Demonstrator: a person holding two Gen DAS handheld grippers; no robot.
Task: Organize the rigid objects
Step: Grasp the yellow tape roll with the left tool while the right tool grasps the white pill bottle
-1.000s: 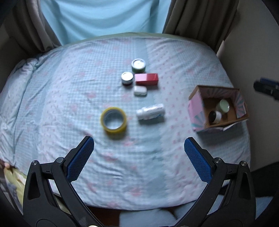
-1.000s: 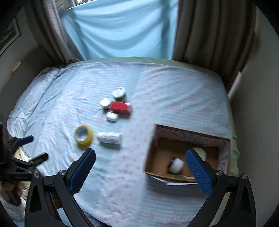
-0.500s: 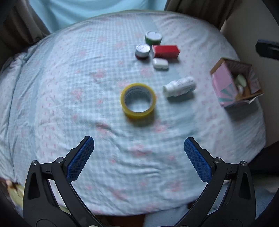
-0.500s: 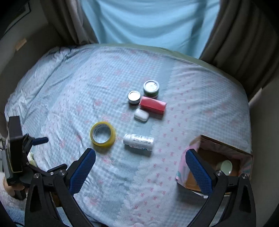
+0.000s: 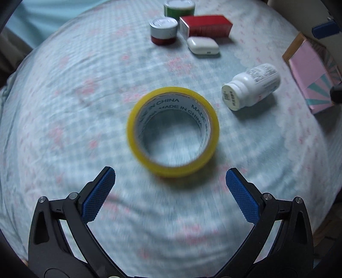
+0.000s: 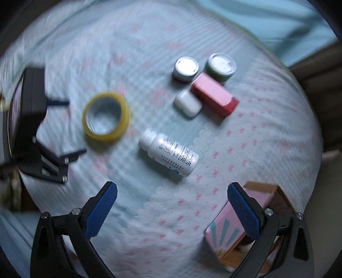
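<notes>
Left hand-held gripper [image 5: 170, 178] is spread wide w/ nothing between its blue pads, hovering just short of the yellow tape roll [image 5: 173, 131], which lies flat on the bed [image 5: 64, 102], hole up. Right hand-held gripper [image 6: 172, 193] is also wide open and empty, above the bedsheet near the white bottle [image 6: 168, 153]; the bottle lies on its side, cap toward the tape roll, close to it but apart. Farther back sits a tight cluster: red box [image 5: 206, 26] lying flat, small white case [image 5: 203, 45] touching or just beside its near edge, a silver-lidded red tin [image 5: 163, 31] to the left of the box, and a green tin [image 5: 179, 8] behind it. Pink cardboard box [image 6: 233, 226] sits at the bed's right edge, open side up, partly hidden behind the right gripper's finger; contents can't be made out. In the right wrist view the left gripper shows at far left, beside the tape roll. Both views are motion-blurred.
</notes>
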